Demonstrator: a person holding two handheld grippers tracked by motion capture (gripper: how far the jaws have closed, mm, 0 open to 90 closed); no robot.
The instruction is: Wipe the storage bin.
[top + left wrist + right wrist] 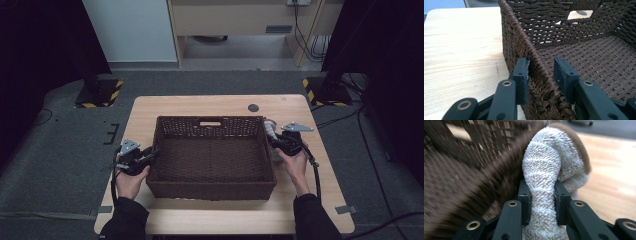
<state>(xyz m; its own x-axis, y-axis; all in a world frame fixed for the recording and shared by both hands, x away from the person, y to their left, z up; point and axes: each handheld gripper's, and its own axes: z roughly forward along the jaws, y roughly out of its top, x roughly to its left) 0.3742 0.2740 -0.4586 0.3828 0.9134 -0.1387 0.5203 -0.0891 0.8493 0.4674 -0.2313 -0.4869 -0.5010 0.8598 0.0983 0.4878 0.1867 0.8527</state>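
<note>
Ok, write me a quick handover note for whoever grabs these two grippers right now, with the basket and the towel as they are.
Left gripper: jaws straddle the left wall of the wicker basket; the outer pad is against the weave, the inner pad stands just off it.
Right gripper: shut on a white terry towel, bunched between the pads, beside the basket's right wall and above the table.
Things: the basket sits mid-table with nothing inside it.
Done: towel picked up, basket wall straddled.
Left: likely carry the towel over the right wall, let it go inside the basket, then free the left gripper.
</note>
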